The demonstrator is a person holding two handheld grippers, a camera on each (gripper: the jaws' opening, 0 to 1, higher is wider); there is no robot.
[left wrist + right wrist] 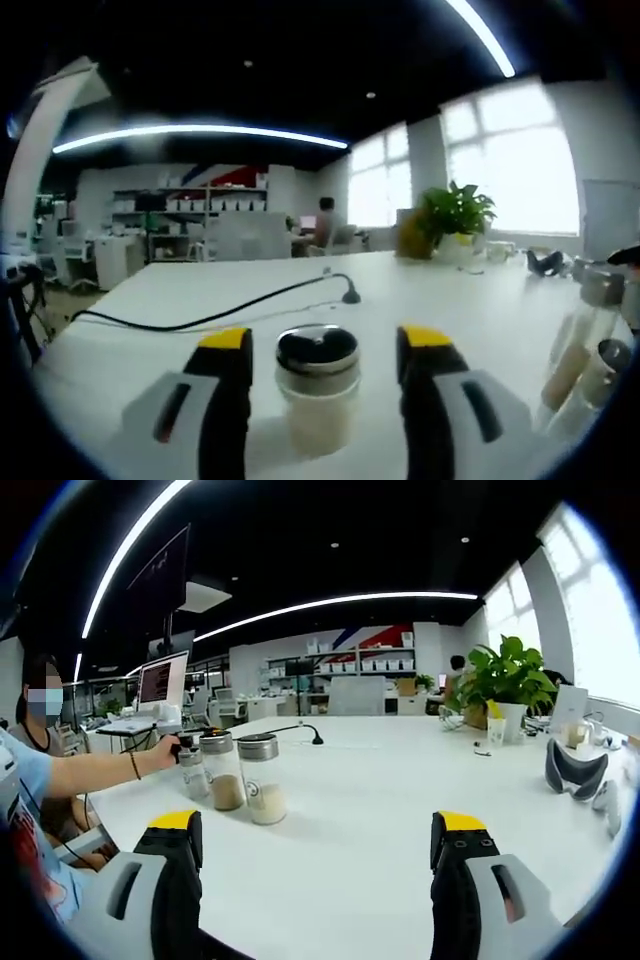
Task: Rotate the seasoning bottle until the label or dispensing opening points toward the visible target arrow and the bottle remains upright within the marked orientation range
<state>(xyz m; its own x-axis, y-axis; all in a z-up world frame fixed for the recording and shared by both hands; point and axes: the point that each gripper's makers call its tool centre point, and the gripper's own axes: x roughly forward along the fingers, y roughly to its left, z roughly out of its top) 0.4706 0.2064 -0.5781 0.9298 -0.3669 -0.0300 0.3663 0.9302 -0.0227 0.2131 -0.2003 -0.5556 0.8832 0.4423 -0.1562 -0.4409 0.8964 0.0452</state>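
- An upright clear bottle [318, 390] with a silver cap and pale powder is seen between the spread, untouching jaws of the left gripper [325, 350].
- The right gripper [317, 835] is held spread above the white table [380, 800].

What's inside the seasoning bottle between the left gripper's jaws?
The seasoning bottle holds pale, whitish powder filling its lower part, seen through the clear glass. A shiny metal cap covers the top, hiding the powder's surface and any dispensing opening.
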